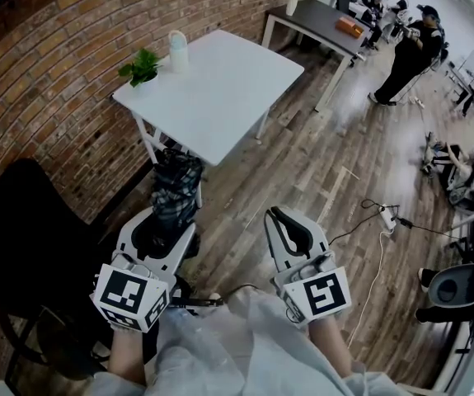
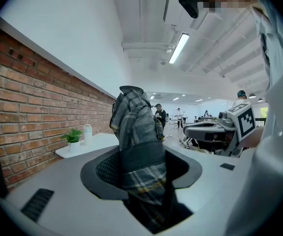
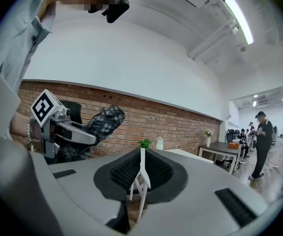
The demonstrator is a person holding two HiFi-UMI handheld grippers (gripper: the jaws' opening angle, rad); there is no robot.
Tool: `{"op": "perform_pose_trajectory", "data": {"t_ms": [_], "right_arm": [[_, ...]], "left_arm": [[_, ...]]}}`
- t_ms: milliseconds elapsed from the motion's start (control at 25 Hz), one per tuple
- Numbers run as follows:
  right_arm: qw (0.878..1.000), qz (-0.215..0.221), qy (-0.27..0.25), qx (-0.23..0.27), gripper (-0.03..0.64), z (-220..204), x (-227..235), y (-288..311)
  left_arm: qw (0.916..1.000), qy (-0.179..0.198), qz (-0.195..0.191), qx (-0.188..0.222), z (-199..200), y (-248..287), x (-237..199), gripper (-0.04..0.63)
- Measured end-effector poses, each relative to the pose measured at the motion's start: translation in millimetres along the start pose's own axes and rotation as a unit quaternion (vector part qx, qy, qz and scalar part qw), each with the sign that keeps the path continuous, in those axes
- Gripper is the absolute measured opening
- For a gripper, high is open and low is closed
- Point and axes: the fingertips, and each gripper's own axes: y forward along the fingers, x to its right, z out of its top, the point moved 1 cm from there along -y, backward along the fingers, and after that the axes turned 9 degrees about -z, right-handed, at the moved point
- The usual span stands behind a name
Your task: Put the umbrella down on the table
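Ahead of you, against the brick wall (image 1: 47, 81), stands the white table (image 1: 220, 89). It does not yet bear the folded plaid umbrella (image 1: 176, 190), which your left gripper (image 1: 164, 225) clamps in the air, short of the table's near edge. Your right gripper (image 1: 284, 219) has its jaws together, empty. Carrying the umbrella over and laying it down remains.

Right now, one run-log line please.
left tongs: shut on umbrella | right tongs: shut, empty | umbrella: not yet on white table
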Motion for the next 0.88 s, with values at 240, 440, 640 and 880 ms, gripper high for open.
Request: {"op": "perform_pose_trajectory", "data": {"t_ms": [240,440,640,880], "right_arm": [[1.0,-0.002,-0.004,0.003,0.057,3.6,-8.9,0.8],[1.0,-0.009,-0.005,0.0,0.057,2.5,-12.3,0.3],[1.0,-0.017,-0.007,-0.005,0.057,-0.3,-7.4,0.3],[1.0,-0.018,-0.007,-0.008,0.057,0.0,7.5,17.9]], "left_arm": [[1.0,0.003,-0.003,0.004,-0.8,-7.0,-3.0,0.238],[1.0,0.002,-0.005,0.008,-0.2,-9.0,-7.0,0.238],[0.9999,0.002,-0.009,0.009,0.8,-4.8,-9.3,0.238],[0.9999,0.0,-0.009,0.012,6.3,14.1,-18.4,0.238]]}}
